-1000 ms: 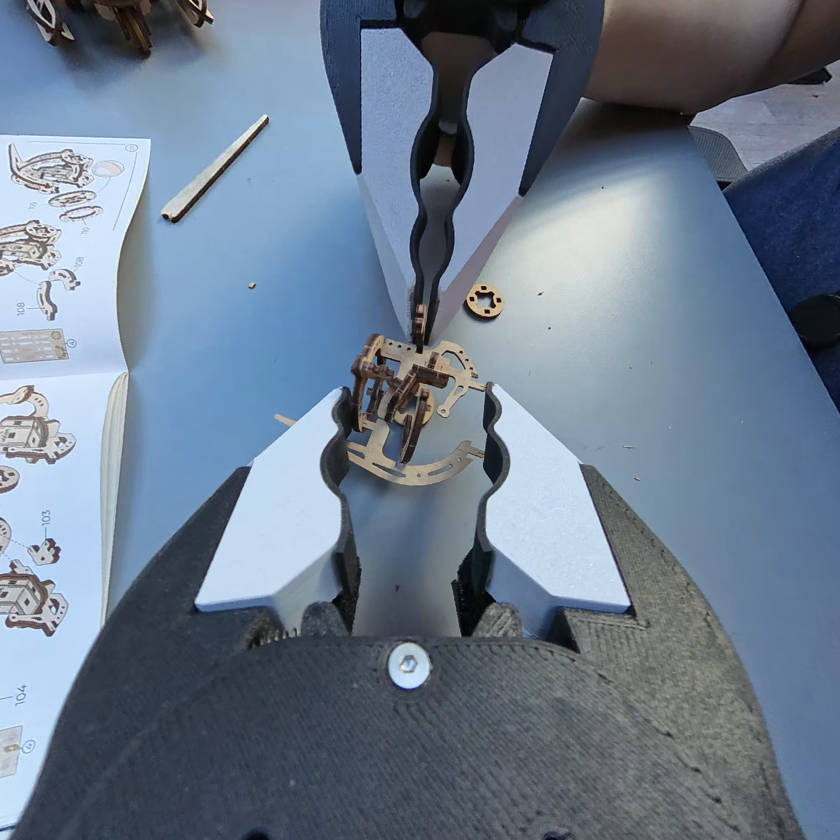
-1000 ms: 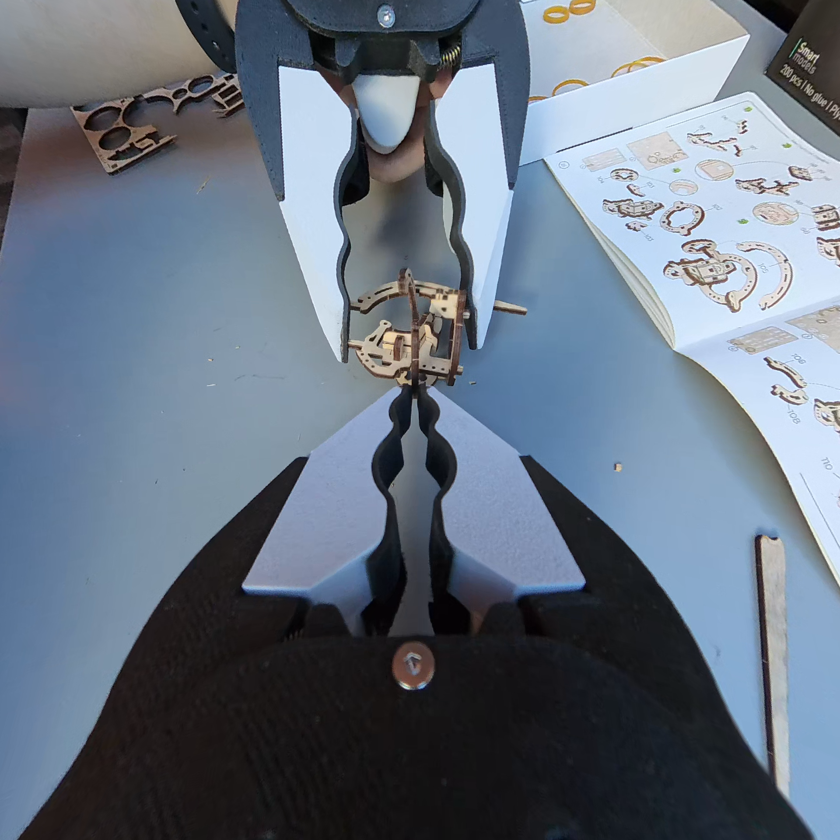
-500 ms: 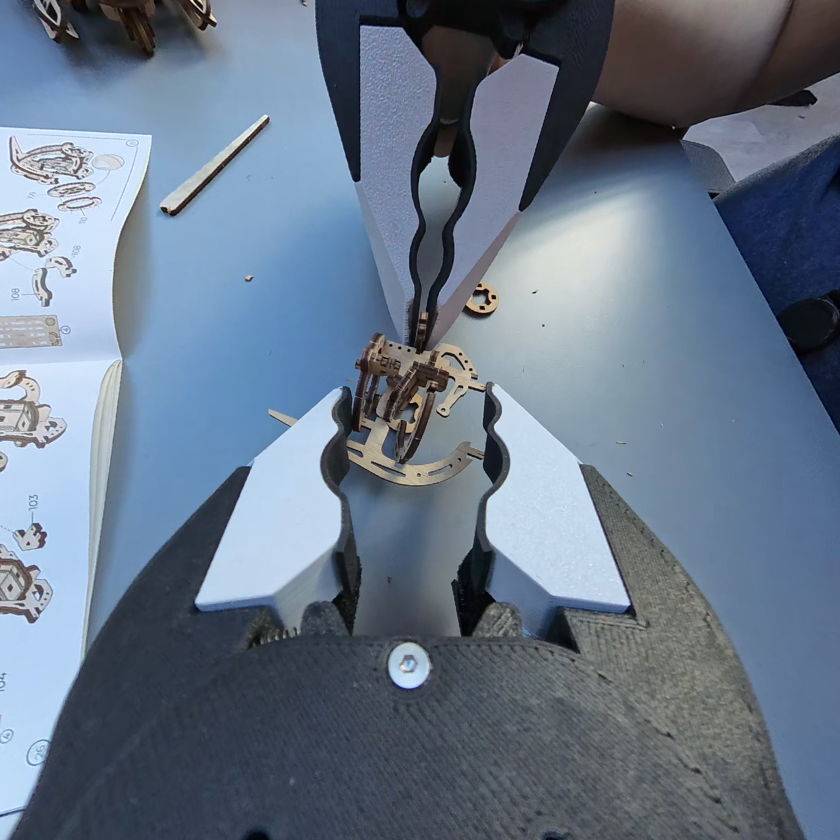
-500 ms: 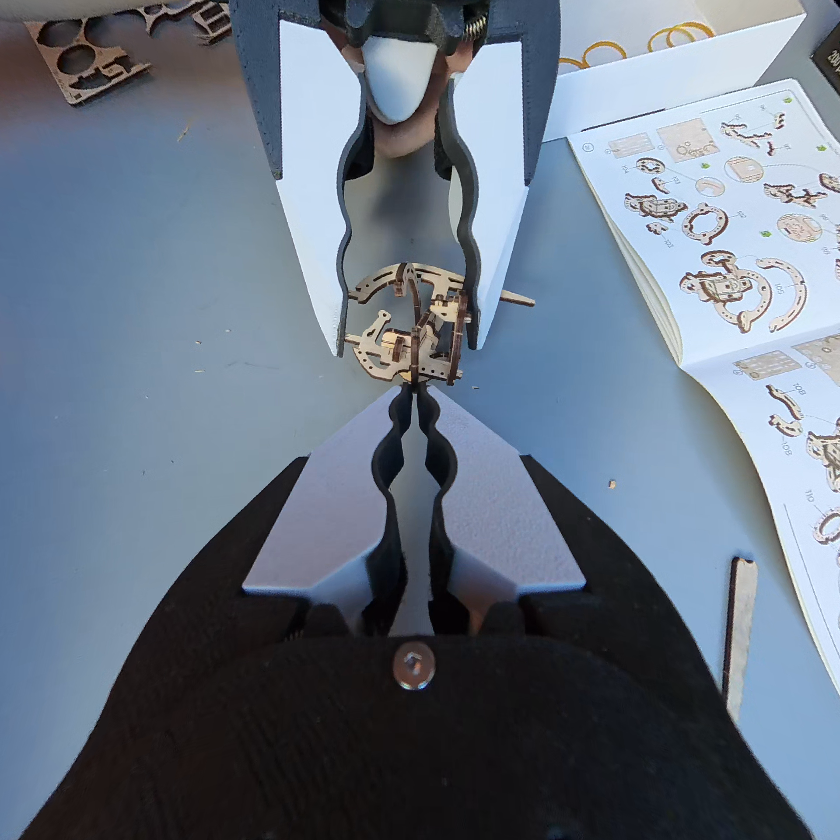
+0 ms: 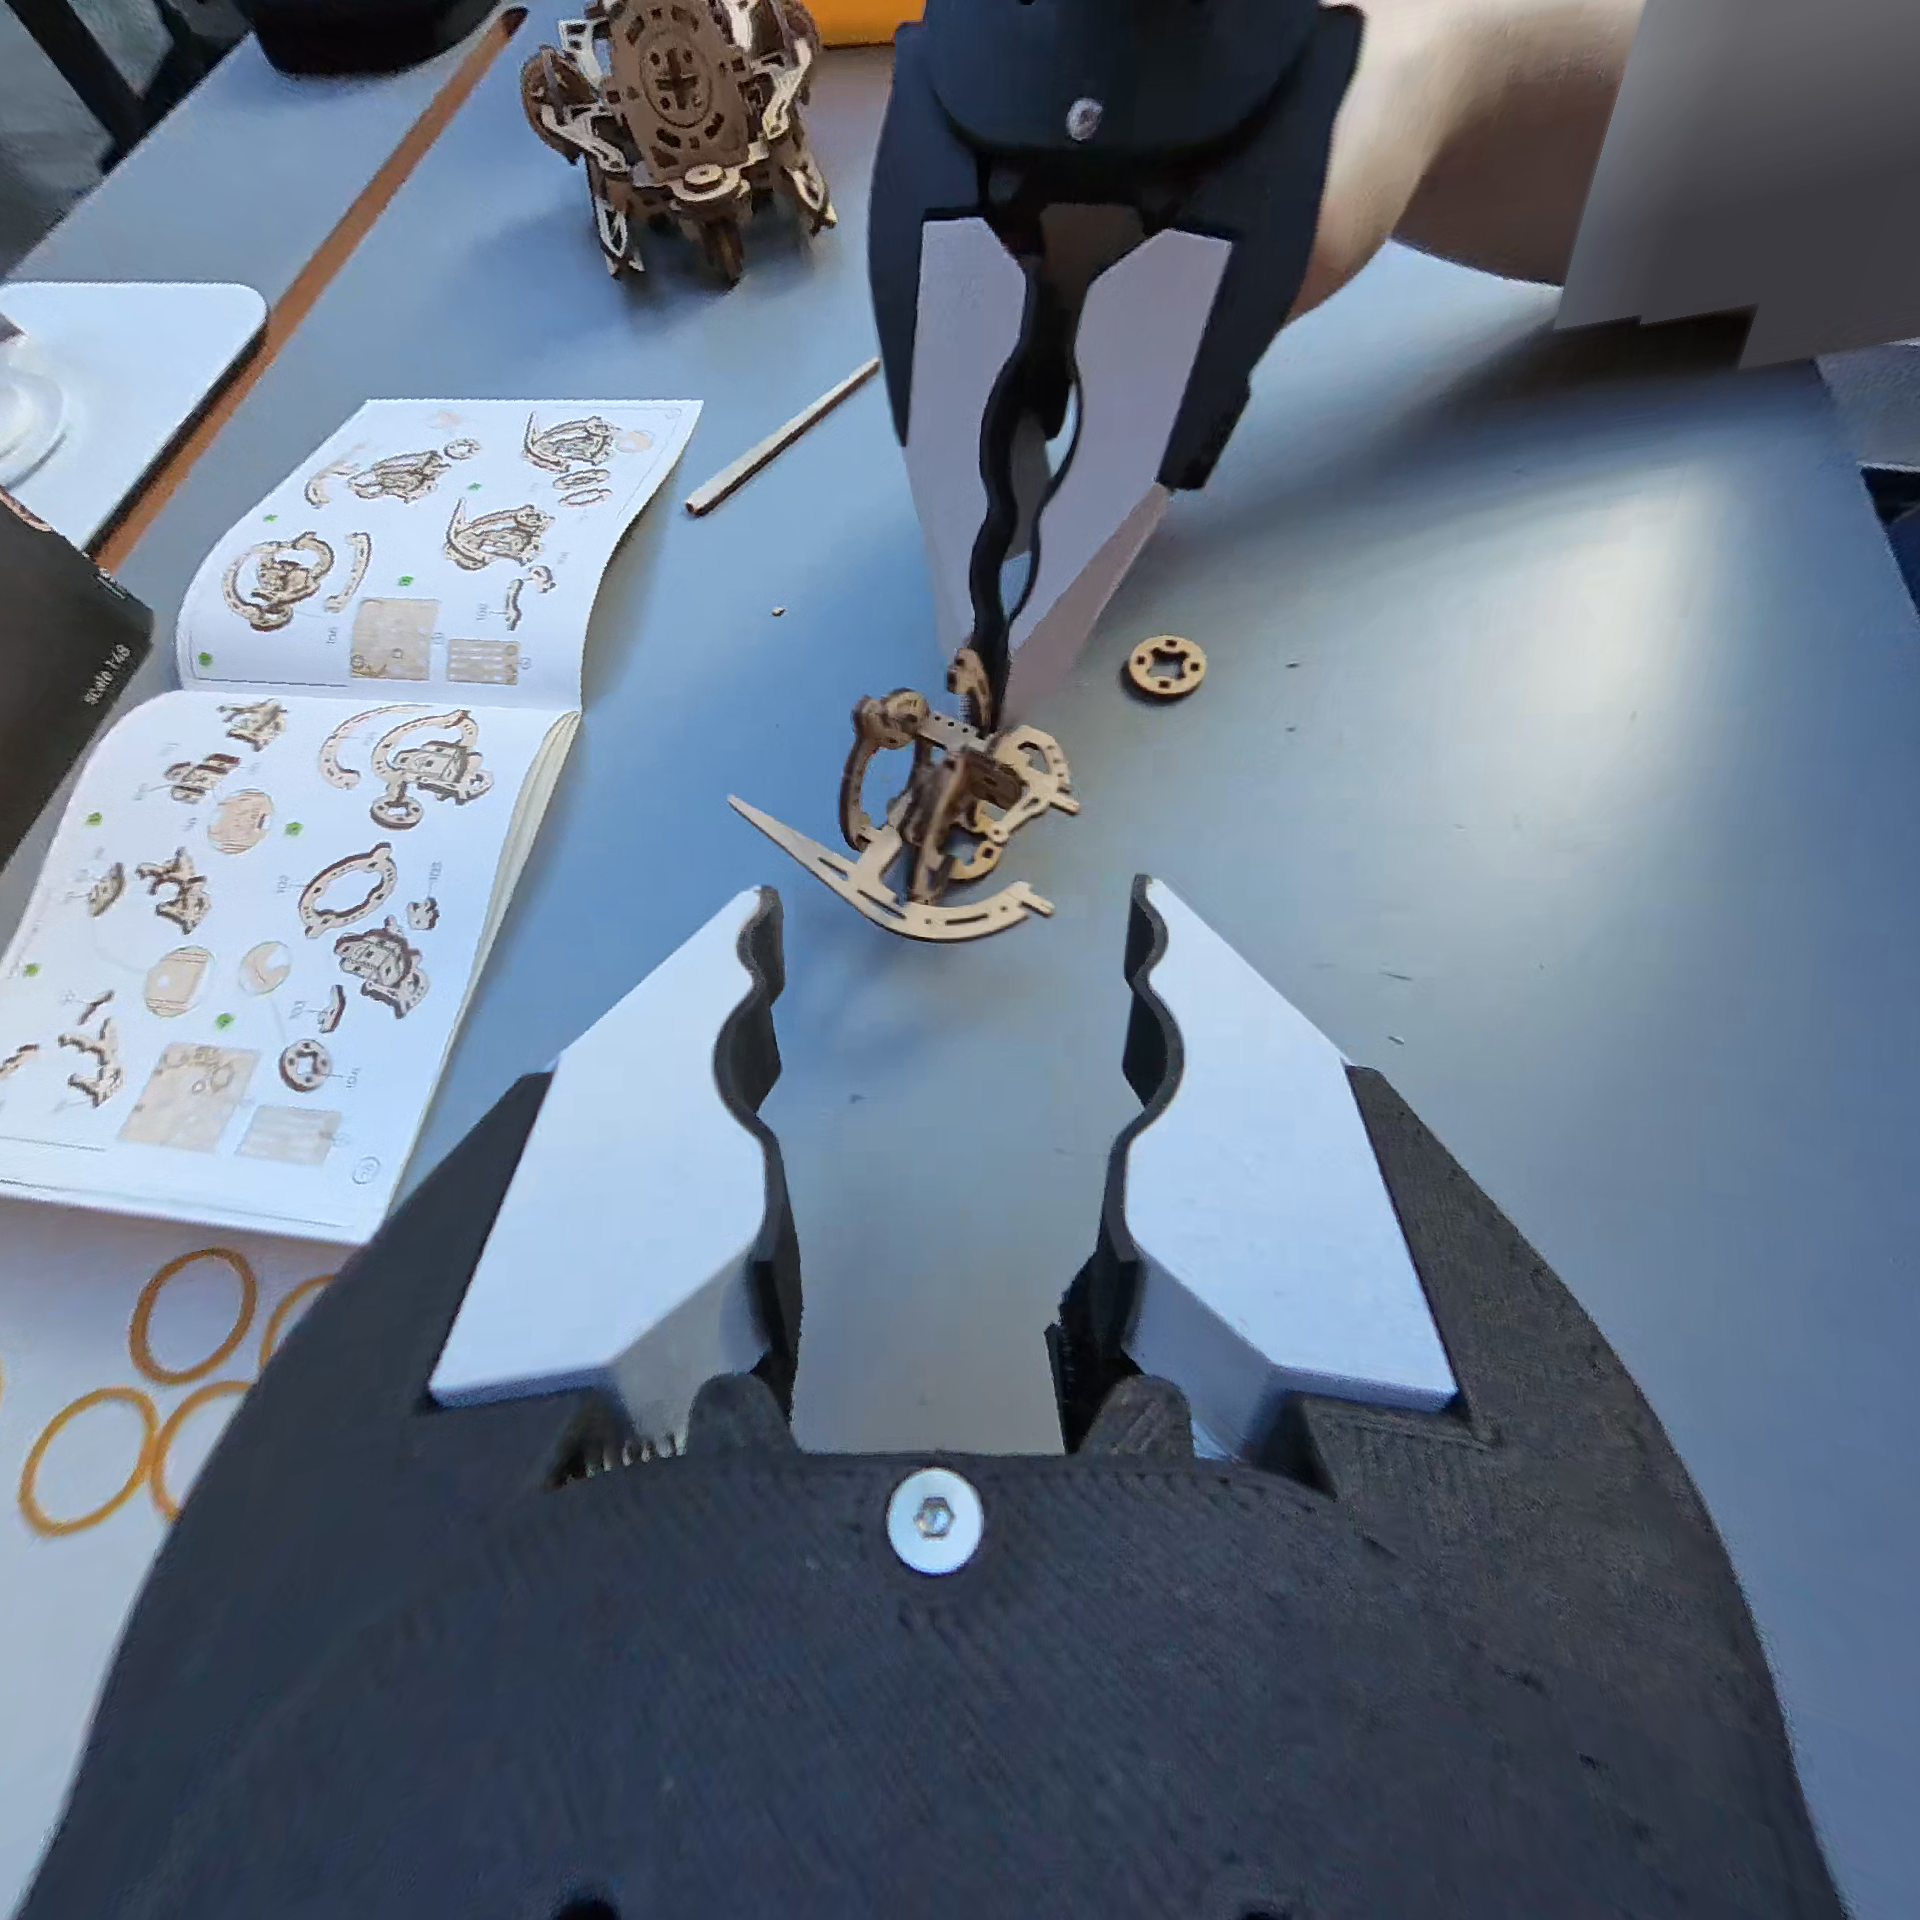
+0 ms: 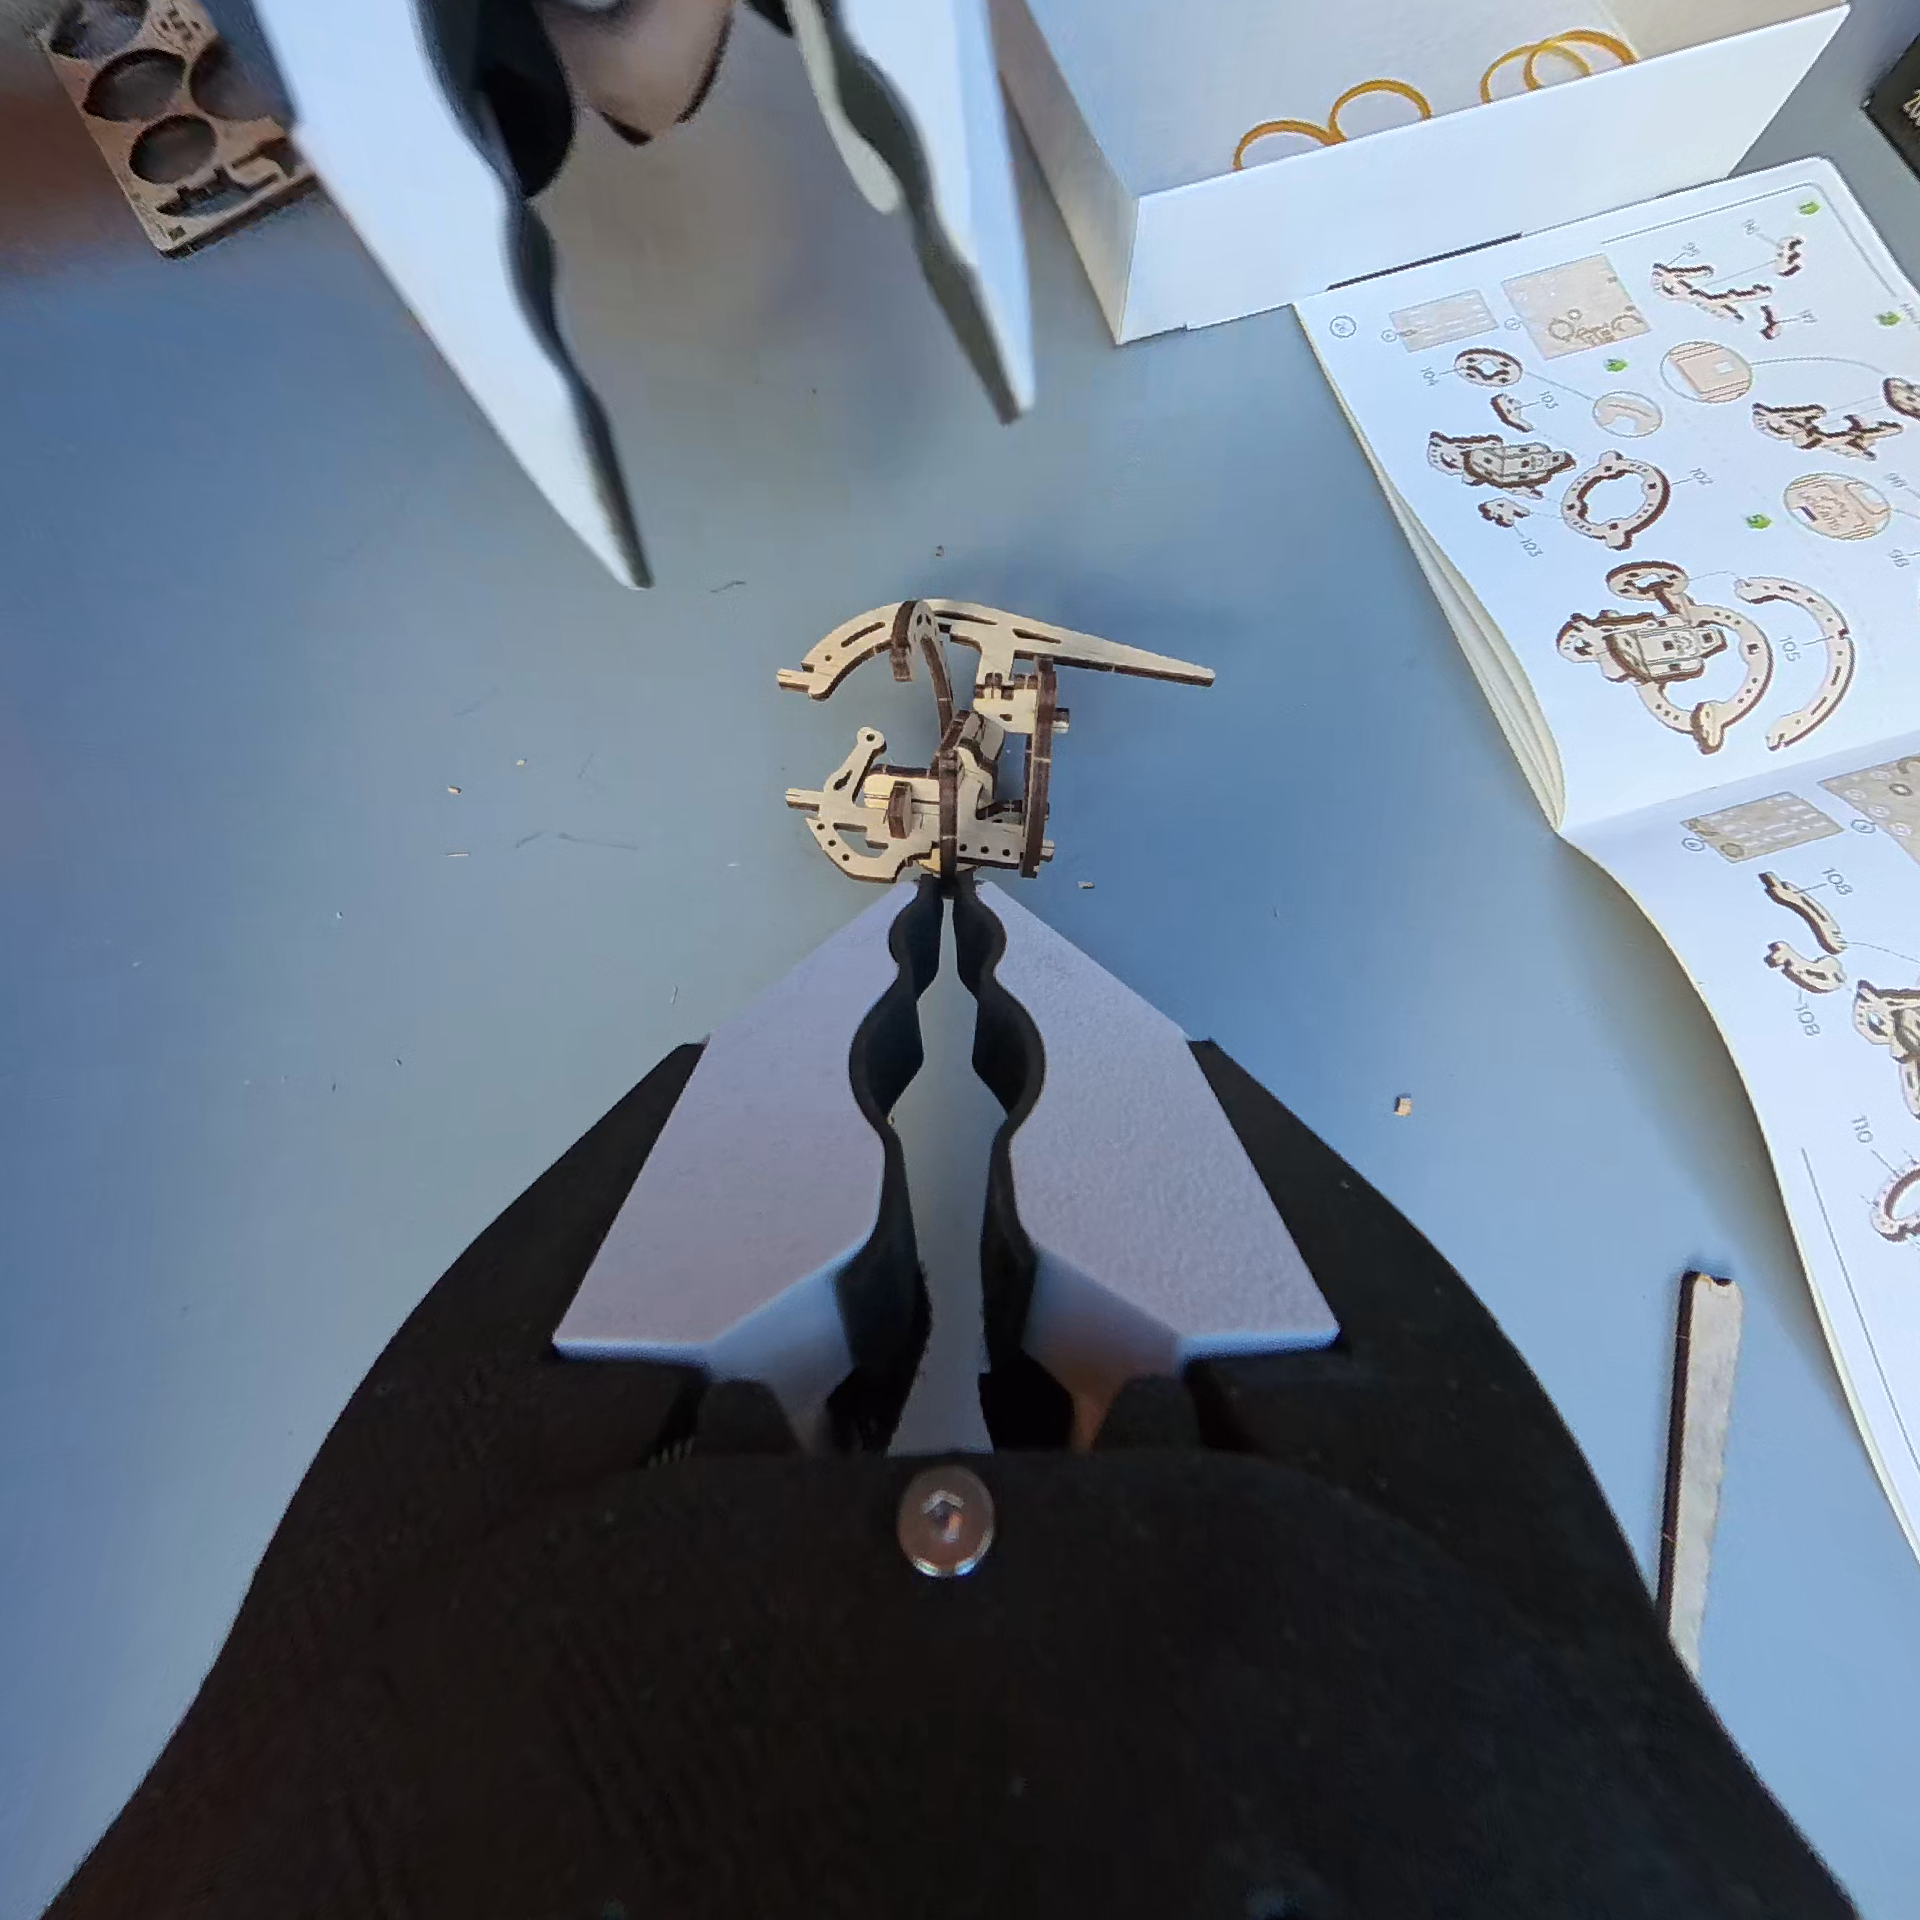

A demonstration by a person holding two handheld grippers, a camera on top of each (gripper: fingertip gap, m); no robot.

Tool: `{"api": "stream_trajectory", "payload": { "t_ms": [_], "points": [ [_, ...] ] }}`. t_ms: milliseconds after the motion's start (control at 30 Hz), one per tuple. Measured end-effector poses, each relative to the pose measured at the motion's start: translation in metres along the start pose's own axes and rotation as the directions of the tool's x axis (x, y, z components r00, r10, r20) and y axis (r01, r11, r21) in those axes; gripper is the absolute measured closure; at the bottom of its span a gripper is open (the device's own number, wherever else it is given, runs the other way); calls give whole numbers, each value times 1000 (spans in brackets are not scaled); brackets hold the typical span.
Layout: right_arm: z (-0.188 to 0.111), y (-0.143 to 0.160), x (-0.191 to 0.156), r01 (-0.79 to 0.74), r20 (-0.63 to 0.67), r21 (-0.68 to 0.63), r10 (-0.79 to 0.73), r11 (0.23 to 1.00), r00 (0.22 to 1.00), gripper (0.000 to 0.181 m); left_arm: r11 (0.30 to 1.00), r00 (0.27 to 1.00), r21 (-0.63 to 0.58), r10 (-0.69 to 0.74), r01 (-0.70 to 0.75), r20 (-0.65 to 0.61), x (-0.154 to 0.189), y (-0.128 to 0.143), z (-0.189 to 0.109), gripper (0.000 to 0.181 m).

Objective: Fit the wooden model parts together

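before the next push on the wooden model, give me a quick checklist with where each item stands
1. Right claw shut on the small half-built wooden model: ok.
2. Left claw steadying the model: not ok, open and clear of it.
3. Model resting on the grey table: ok.
4. Held piece seated in its slot: cannot tell.
5. Loose round wooden ring clear of the model: ok.
6. Open instruction booklet visible: ok.

Two grippers, two wooden models, one booklet
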State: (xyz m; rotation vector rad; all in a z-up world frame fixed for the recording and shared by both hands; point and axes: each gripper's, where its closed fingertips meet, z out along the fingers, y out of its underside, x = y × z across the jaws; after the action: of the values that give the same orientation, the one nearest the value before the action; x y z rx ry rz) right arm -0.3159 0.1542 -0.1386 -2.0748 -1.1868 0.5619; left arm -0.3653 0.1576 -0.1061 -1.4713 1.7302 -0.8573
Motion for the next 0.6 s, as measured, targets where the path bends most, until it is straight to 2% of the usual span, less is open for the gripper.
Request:
{"api": "stream_trajectory", "payload": {
  "t_ms": [133,200,300,400,600],
  "points": [
    [0,0,0,-4,1,-1,4,1000,1000,179,1000,999,28,6,-7,48,49,-14,-5,134],
    [0,0,0,-10,2,0,10,1000,1000,179,998,997,57,-25,20,79,74,-26,5,136],
    [0,0,0,-21,-2,-1,21,1000,1000,179,999,988,-51,-7,14,151,98,-21,35,129],
    [0,-1,0,-24,-8,-4,24,1000,1000,179,983,930,-151,147,-101,336,87,-16,55,123],
    [1,0,0,-48,1,1,48,999,999,179,964,899,-242,203,-113,387,77,-10,72,110]
  ]
}}
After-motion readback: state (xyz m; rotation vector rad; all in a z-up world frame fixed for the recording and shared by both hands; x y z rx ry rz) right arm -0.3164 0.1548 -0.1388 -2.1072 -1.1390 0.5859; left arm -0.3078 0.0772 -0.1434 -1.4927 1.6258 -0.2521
